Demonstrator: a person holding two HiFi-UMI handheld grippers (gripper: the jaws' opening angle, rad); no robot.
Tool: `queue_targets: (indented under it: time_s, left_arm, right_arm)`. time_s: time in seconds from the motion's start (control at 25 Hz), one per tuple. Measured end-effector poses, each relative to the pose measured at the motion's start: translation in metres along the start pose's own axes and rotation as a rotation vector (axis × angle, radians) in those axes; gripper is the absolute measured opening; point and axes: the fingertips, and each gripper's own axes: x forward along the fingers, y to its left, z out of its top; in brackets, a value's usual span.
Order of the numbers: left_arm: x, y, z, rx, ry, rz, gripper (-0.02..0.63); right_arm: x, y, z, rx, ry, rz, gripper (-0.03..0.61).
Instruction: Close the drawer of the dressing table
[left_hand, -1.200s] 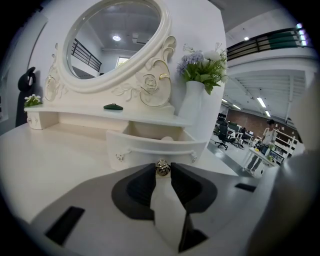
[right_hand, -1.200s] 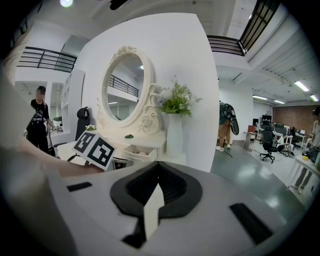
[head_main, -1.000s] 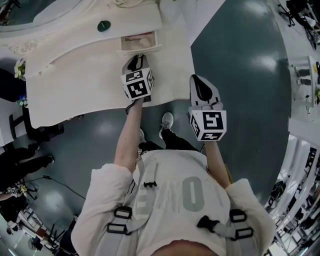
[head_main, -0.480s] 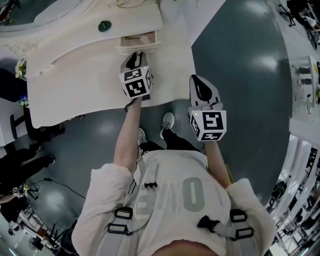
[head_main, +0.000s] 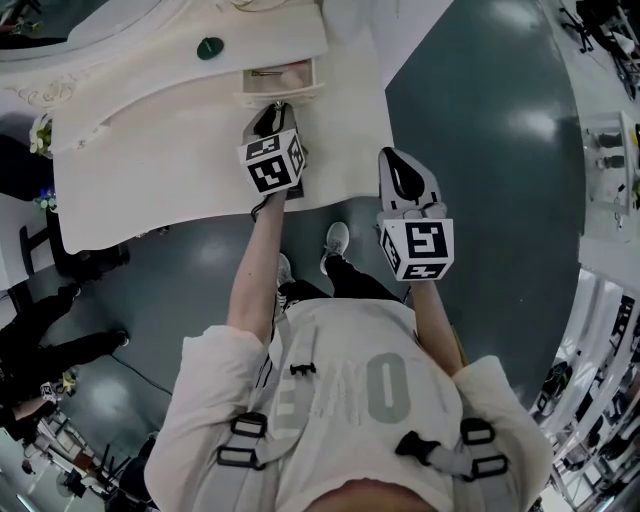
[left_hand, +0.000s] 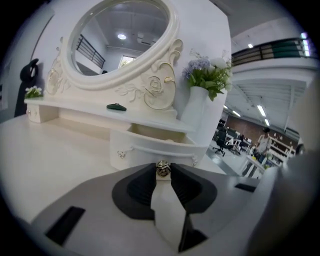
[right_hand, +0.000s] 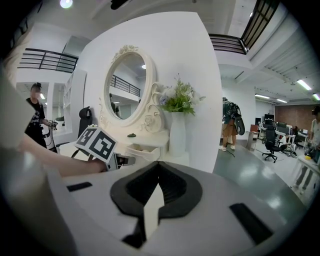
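Left gripper (left_hand: 162, 167) pinches round, seemingly brass knob (left_hand: 162, 169); curved cream drawer (left_hand: 160, 148) ajar.

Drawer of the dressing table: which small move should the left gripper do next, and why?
Probably push straight in, toward the mirror. The left gripper is shut on the brass knob of the drawer, which stands partly out, its inside showing.

Free tabletop (head_main: 150, 160) left of jutting drawer (head_main: 283, 78)
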Motion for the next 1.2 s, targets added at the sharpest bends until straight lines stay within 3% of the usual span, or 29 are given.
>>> queue_targets:
  time_s: [0.48, 0.8, 1.2]
  left_arm:
    - [0.0, 0.0, 0.014, -0.213, -0.1, -0.062, 0.101]
    - [0.007, -0.003, 0.013, -0.149, -0.076, -0.055, 0.101]
    - [0.02, -0.003, 0.017, -0.149, -0.056, -0.05, 0.101]
  right_arm:
    - [0.0, -0.004, 0.0, -0.001, 0.001, -0.005, 0.009]
    - [0.001, -0.004, -0.001, -0.002, 0.008, -0.01, 0.009]
    - [0.003, -0.003, -0.004, -0.007, 0.018, -0.012, 0.009]
